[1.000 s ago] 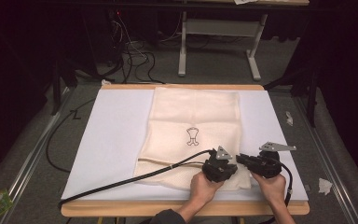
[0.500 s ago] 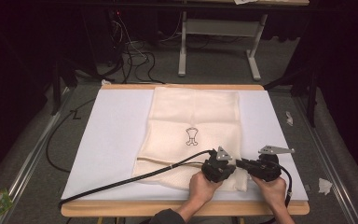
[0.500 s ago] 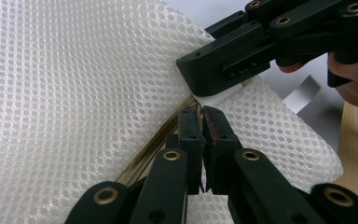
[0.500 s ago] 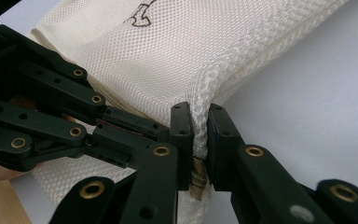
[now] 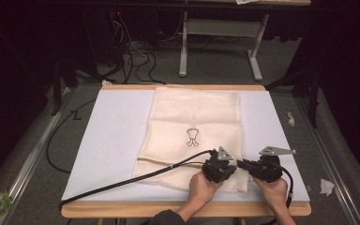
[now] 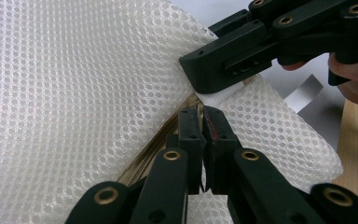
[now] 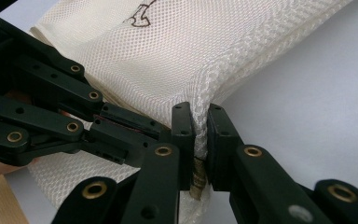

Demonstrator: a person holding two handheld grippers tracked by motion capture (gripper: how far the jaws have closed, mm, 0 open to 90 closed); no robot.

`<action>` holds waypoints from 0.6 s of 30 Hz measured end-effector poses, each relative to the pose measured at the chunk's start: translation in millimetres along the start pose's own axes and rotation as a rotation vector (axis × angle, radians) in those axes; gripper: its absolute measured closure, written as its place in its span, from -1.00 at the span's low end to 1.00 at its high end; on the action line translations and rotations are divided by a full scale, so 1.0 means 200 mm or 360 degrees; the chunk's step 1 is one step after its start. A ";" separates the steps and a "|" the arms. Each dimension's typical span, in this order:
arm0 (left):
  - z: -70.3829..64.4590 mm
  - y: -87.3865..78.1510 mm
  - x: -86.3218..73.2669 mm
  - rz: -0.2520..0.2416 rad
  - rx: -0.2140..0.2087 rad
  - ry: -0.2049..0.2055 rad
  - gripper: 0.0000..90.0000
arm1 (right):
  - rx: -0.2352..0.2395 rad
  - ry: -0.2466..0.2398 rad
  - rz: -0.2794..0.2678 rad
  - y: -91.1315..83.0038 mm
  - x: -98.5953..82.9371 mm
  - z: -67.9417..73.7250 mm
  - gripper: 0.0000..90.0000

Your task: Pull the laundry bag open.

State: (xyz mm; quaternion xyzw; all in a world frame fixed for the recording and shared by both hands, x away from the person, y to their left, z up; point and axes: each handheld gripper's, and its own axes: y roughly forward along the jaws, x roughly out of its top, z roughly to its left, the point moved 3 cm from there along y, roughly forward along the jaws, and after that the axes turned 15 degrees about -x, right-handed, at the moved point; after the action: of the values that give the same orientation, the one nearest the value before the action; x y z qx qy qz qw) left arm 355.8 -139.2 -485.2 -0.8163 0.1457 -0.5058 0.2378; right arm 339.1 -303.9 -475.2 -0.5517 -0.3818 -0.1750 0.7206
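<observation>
The cream mesh bag (image 5: pixel 194 126) is lying flat on the white sheet (image 5: pixel 112 136) covering the table (image 5: pixel 183 209), and its near corner is bunching up between the two tools. The right gripper (image 7: pixel 200 135) is pinching that corner fold, mesh and a bit of brass zipper end (image 7: pixel 196 179) squeezed between its jaws, while the left gripper (image 6: pixel 204 140) is sitting just beside it with its jaws pressed together at the zipper (image 6: pixel 161 142) line, apparently nipping something small there. Both hands, the left hand (image 5: pixel 201 187) and the right hand (image 5: pixel 273 192), are working close together by the table's near edge.
</observation>
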 end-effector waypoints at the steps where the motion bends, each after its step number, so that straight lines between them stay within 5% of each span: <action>1: 0.00 0.00 0.00 0.0000 0.0000 0.0000 0.95 | 0.0002 -0.0002 -0.0006 0.00 0.00 0.00 0.88; 13: 0.00 -0.02 -0.01 0.0055 0.0059 0.0030 0.95 | 0.0005 -0.0004 -0.0006 0.00 -0.01 0.00 0.88; 18: -0.02 -0.06 -0.01 0.0090 0.0113 0.0107 0.95 | -0.0010 -0.0019 -0.0007 -0.01 -0.01 -0.02 0.88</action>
State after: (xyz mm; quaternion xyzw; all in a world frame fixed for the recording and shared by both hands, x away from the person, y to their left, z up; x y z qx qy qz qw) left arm 352.2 -128.6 -478.3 -0.7855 0.1586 -0.5307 0.2758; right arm 337.9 -307.7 -474.7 -0.5541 -0.3868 -0.1745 0.7162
